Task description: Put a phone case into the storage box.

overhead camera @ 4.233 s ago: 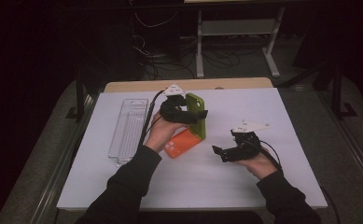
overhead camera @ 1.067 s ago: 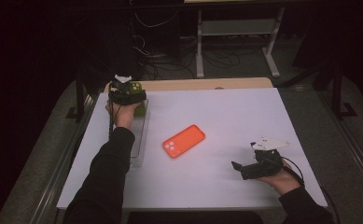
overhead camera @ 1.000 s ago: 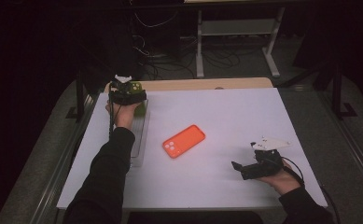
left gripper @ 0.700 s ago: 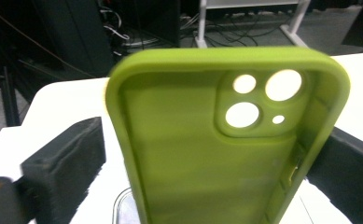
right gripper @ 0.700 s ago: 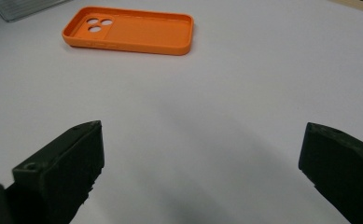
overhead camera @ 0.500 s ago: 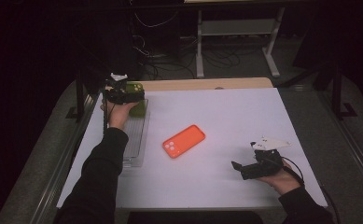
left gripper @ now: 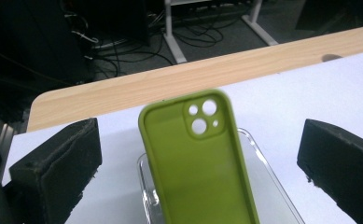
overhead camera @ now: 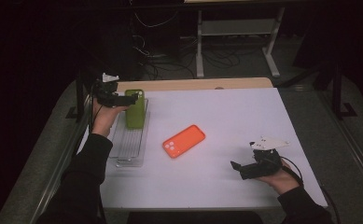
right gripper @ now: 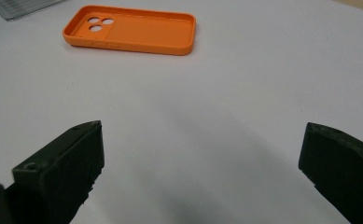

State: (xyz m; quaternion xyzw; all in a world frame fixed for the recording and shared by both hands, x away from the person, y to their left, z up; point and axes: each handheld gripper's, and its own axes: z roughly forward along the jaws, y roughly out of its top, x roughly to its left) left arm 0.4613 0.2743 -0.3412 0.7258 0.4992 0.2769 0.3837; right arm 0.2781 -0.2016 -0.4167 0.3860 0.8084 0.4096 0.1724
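a: so, where is the green phone case (overhead camera: 135, 108) at this moment?

b: it stands upright in the clear rack (overhead camera: 131, 144) at the left side of the table (overhead camera: 244, 112), at the far end of that rack. in the left gripper view its hollow inside with the camera holes faces the camera, and it leans a little.

a: and the left tongs (overhead camera: 131, 97), do they grasp it?

b: no. their jaws have just been opening and now stand wide apart. in the left gripper view the green phone case (left gripper: 198, 163) is between the two black jaws, but neither one touches it. the left tongs are released, just beside the top of the case.

a: what about the right tongs (overhead camera: 236, 166)?

b: they are also released. the right hand holds them low over the near right part of the table, and the jaws are spread with bare white table between them.

a: is something else on the table?

b: yes, an orange phone case (overhead camera: 184, 141) lies flat near the middle, open side up, well apart from both tongs. the right gripper view shows it ahead of the jaws (right gripper: 129, 30).
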